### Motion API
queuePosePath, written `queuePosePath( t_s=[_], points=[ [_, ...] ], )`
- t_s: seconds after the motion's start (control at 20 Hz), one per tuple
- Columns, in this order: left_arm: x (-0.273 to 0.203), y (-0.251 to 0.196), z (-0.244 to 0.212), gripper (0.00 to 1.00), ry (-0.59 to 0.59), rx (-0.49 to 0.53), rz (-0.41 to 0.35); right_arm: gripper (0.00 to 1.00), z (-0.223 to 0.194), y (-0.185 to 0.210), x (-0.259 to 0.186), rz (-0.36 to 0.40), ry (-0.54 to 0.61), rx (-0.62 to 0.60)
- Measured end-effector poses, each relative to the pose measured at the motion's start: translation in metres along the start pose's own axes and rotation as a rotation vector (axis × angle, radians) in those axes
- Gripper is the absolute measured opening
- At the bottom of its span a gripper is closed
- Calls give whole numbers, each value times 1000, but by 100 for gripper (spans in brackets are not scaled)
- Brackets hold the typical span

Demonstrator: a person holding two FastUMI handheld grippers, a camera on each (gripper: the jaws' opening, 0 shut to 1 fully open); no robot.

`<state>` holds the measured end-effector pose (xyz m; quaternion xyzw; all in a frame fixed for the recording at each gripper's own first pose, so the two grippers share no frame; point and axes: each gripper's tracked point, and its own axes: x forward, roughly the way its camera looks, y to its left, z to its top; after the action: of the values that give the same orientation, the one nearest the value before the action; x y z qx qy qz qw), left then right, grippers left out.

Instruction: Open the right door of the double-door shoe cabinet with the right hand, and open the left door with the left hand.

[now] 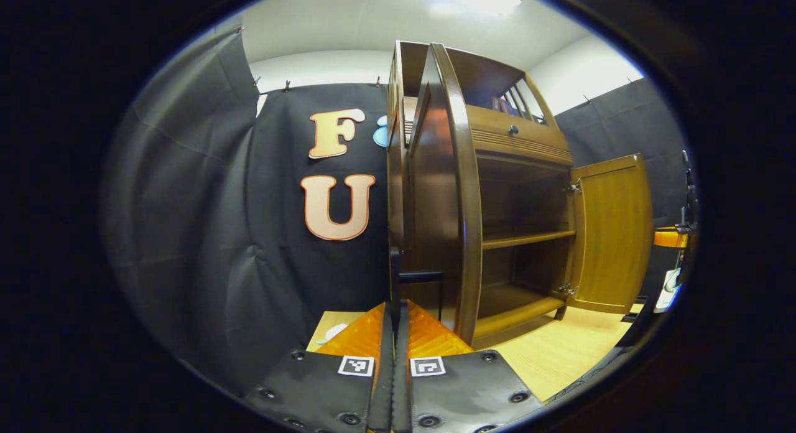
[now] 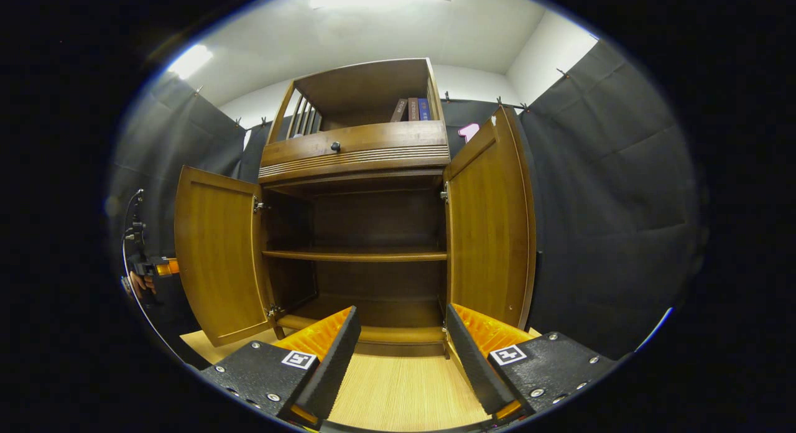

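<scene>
Your left gripper (image 1: 394,308), at the bottom centre of the left gripper view, has its fingers closed to a thin slit on the dark handle (image 1: 420,275) of the left door (image 1: 435,196), which stands edge-on just above them. I think both pads press the handle's upright part, though the grip point is dark and partly hidden. Your right gripper (image 2: 398,333) is spread wide and holds nothing, its fingers framing the lower middle of the right gripper view.

Both doors already stand well out from the shoe cabinet (image 2: 357,147): the left door at centre left of that view, the right door (image 2: 491,228) at centre right. To finish well, keep the left gripper's pull following the door's arc around its hinges rather than straight back, so the handle doesn't slip, then let go once the door rests.

Inside, the lower compartment looks bare: one shelf (image 2: 354,254) and the floor board below, nothing on either. In the open top bay, upper centre, a few books (image 2: 411,109) stand upright at its right end.
</scene>
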<state>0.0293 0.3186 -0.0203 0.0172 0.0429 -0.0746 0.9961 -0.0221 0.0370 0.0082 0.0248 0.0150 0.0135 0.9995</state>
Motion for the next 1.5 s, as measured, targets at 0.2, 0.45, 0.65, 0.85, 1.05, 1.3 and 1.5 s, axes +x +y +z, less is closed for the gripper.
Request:
queuePosePath(
  t_s=[0.2,0.45,0.65,0.85,1.05,1.3,1.5],
  points=[
    [-13,2,-14,13,23,13,-22,86,9,-1,-2,-8,-20,-20],
    [-58,18,-14,13,44,52,113,86,11,-1,-2,5,-28,-14],
    [-102,-2,1,12,39,37,214,86,3,4,6,51,-4,7],
    [-103,-59,24,13,18,-4,231,86,-3,6,17,94,14,16],
    [-66,-110,49,13,-37,-21,258,86,-4,-6,18,107,22,7],
    [-11,-164,51,13,-23,0,280,86,3,-30,15,101,8,-7],
    [13,-184,43,14,-12,-46,280,86,8,-56,16,69,-10,-15]
  ],
)
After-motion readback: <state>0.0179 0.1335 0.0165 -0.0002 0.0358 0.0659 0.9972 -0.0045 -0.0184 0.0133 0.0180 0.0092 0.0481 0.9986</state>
